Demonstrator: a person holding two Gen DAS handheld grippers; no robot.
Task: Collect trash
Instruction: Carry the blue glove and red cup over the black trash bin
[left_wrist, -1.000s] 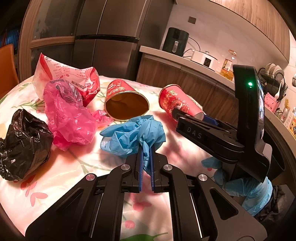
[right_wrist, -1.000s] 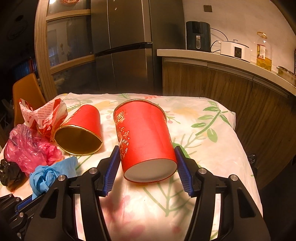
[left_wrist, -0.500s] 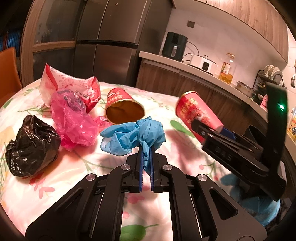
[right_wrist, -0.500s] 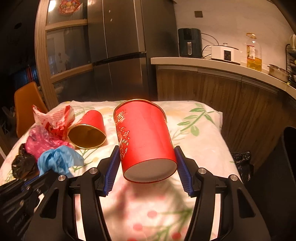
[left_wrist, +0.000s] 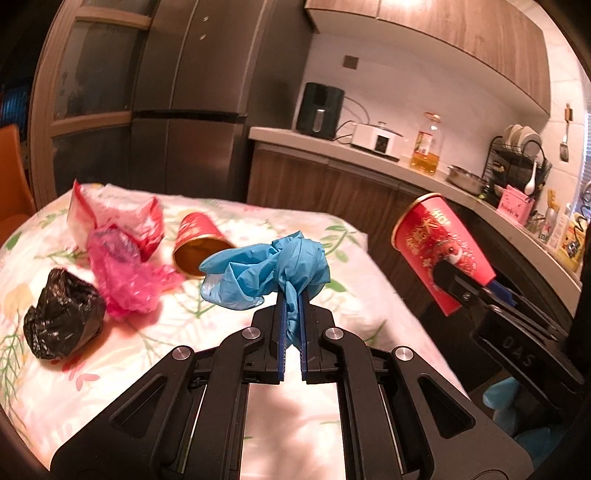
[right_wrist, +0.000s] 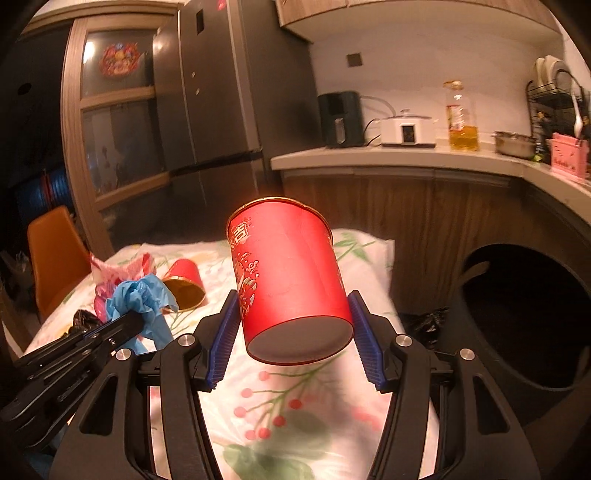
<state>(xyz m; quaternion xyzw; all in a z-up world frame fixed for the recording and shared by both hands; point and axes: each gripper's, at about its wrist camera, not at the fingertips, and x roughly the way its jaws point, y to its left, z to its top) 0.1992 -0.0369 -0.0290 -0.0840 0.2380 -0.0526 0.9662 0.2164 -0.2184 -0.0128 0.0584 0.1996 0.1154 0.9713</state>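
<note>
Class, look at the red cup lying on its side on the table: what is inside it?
The red cup lying on the table shows a gold-coloured lining at its open mouth and nothing visible within; its deeper interior is shadowed and partly hidden by the blue glove.

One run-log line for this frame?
left gripper: shut on blue glove | right gripper: shut on red cup | both lifted | bin: right

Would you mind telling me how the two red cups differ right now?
The held cup is clamped in the right gripper, lifted off the table; the other cup lies on its side on the tablecloth. The held cup's base faces the right camera; the other's gold inside shows. Both are red with gold rims.
</note>
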